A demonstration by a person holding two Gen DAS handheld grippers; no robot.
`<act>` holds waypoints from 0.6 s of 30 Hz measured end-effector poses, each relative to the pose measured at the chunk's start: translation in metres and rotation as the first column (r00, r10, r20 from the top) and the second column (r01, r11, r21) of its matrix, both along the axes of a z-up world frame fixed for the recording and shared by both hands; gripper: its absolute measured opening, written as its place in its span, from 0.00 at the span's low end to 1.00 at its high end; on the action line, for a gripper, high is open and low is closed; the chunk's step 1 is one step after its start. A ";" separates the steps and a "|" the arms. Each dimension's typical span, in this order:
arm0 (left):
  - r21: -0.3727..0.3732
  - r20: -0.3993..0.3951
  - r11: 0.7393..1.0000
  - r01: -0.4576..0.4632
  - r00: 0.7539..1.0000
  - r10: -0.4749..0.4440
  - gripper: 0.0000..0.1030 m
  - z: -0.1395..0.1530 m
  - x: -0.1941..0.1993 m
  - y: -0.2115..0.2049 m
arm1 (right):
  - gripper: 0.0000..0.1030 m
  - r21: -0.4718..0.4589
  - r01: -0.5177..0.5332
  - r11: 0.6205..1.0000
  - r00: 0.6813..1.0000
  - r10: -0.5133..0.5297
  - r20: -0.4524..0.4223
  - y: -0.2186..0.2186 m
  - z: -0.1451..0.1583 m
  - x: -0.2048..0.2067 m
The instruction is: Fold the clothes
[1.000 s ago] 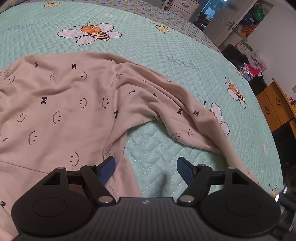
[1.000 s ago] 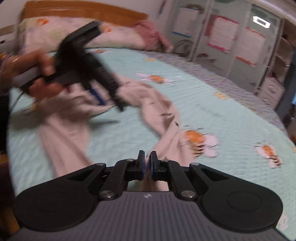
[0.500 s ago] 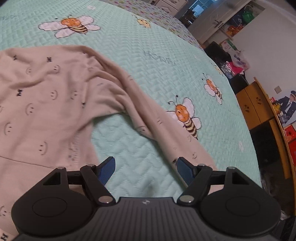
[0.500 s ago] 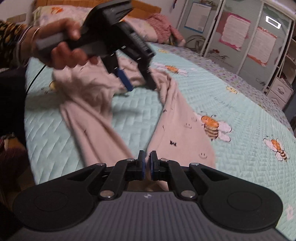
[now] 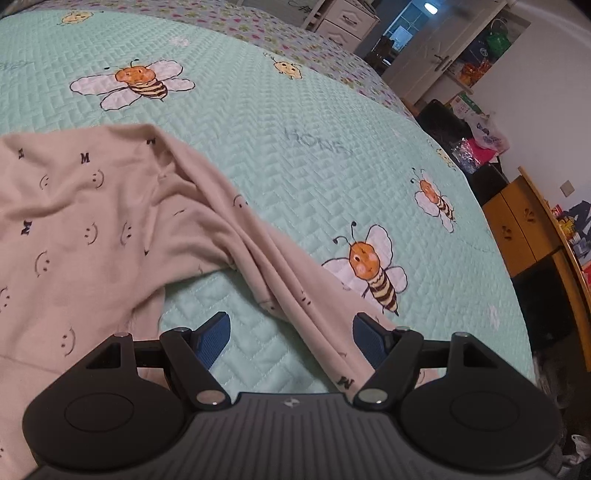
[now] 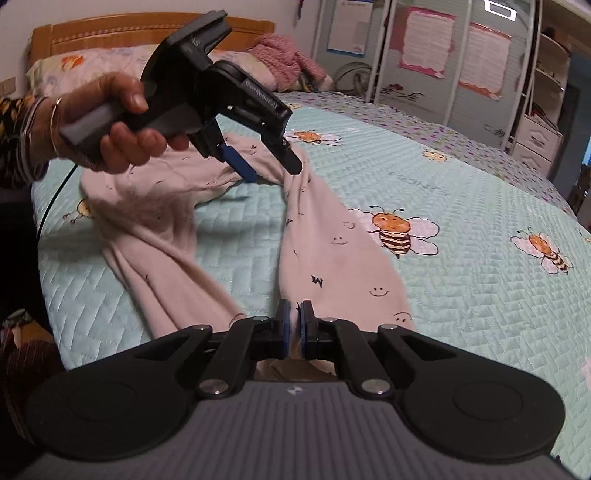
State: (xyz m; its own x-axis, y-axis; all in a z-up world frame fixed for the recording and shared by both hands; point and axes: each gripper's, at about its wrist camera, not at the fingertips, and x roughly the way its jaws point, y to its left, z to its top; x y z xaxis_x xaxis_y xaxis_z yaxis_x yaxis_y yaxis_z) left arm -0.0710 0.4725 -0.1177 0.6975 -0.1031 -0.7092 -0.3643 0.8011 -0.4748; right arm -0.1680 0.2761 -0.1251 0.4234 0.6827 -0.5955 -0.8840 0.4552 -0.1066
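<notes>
Nearest to us, the right gripper [image 6: 294, 325] is pinching its fingers almost fully together on the hem of one leg of the beige trousers [image 6: 332, 251], likely anchoring that end so the leg is lying stretched along the bed [image 6: 461, 184]. The trousers are sprawling on the mint quilt, legs splayed in a V, the other leg [image 6: 162, 269] trailing off to the left. Further out, the left gripper [image 6: 266, 162] is hanging above the bunched crotch where the two legs meet, fingers spread wide and gripping nothing, the person's hand [image 6: 114, 125] tilting it downward. It looks to be lining up on the twisted leg to pinch and flatten it. Far beyond, pillows are sitting against the headboard [image 6: 147, 31].
</notes>
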 end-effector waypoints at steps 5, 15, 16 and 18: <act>-0.025 -0.005 1.000 -0.010 1.000 0.010 0.34 -0.012 0.010 0.002 | 0.06 -0.005 0.003 1.000 1.000 -0.003 0.007 -0.001 0.000 -0.002; 0.005 0.080 0.999 -0.032 0.996 0.031 0.00 -0.004 -0.002 0.004 | 0.07 -0.010 0.086 0.996 0.996 -0.085 0.036 -0.005 -0.003 0.008; -0.001 0.087 0.999 -0.044 0.995 0.044 0.00 -0.003 -0.003 0.006 | 0.07 -0.011 0.092 0.996 0.995 -0.092 0.037 -0.005 -0.004 0.009; -0.011 0.098 0.999 -0.043 0.994 0.044 0.00 -0.002 -0.005 0.009 | 0.11 -0.015 0.101 0.995 0.994 -0.100 0.042 -0.006 -0.005 0.010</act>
State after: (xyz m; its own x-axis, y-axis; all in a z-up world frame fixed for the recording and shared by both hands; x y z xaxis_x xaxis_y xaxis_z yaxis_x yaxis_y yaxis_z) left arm -0.0759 0.4810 -0.1193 0.7678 -0.0770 -0.6361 -0.3499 0.7813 -0.5169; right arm -0.1584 0.2705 -0.1304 0.5139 0.6254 -0.5872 -0.8286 0.5392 -0.1509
